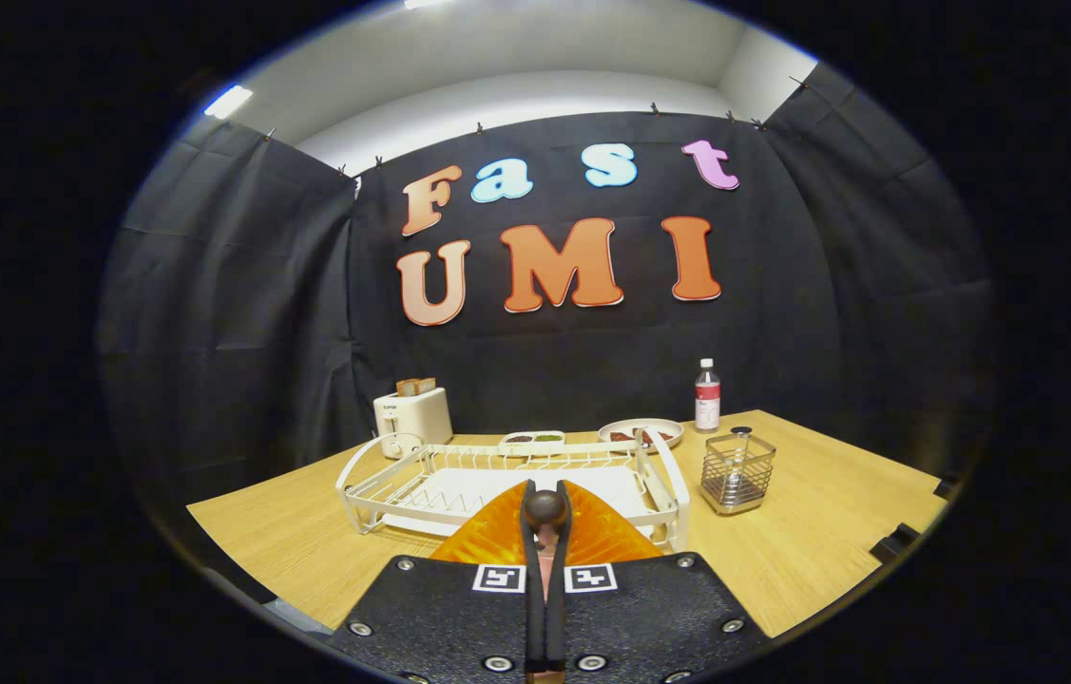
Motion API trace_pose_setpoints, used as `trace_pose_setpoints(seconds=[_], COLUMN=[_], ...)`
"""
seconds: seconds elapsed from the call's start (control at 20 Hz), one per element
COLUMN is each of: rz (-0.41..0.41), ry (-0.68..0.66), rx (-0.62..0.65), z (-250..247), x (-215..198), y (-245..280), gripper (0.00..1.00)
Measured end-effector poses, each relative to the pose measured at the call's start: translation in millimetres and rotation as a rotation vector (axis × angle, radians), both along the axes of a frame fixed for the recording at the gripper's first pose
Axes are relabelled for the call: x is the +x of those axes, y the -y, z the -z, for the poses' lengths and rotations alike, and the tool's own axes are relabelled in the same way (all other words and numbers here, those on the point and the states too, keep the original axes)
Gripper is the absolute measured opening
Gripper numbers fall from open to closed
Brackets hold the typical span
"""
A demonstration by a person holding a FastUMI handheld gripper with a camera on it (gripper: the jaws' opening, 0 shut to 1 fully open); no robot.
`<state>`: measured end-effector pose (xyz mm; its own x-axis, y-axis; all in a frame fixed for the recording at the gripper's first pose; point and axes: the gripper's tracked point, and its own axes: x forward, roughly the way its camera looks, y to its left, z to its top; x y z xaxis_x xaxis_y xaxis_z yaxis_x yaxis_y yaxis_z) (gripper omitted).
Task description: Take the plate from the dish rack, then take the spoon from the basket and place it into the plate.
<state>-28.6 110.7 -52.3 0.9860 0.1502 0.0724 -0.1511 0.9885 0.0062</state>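
Two fingers [545, 518] clenched on orange plate [497, 540] rim, just before white rack [373, 489]; spoon upright in wire basket [735, 472] beside; best lowered level onto bare worktop [830, 532] near basket.

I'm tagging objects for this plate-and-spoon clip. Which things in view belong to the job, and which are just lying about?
Belongs to the job:
- orange plate, clamped edge-on between the shut fingers of the gripper
- dish rack, just beyond the plate
- wire basket with the spoon standing in it

Just lying about:
- toaster
- bottle
- two dishes of food
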Motion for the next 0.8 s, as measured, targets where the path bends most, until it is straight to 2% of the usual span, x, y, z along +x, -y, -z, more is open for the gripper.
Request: trace_pose_setpoints(seconds=[0.45,0.7,0.8], rz=[-0.054,-0.062,-0.072], ry=[-0.062,-0.067,-0.108], rx=[-0.015,-0.065,-0.083], z=[53.9,57.9,65.1], x=[15.5,11.4,9.5], y=[-35.1,-37.9,-39.1], gripper=[0.01,0.04,0.12])
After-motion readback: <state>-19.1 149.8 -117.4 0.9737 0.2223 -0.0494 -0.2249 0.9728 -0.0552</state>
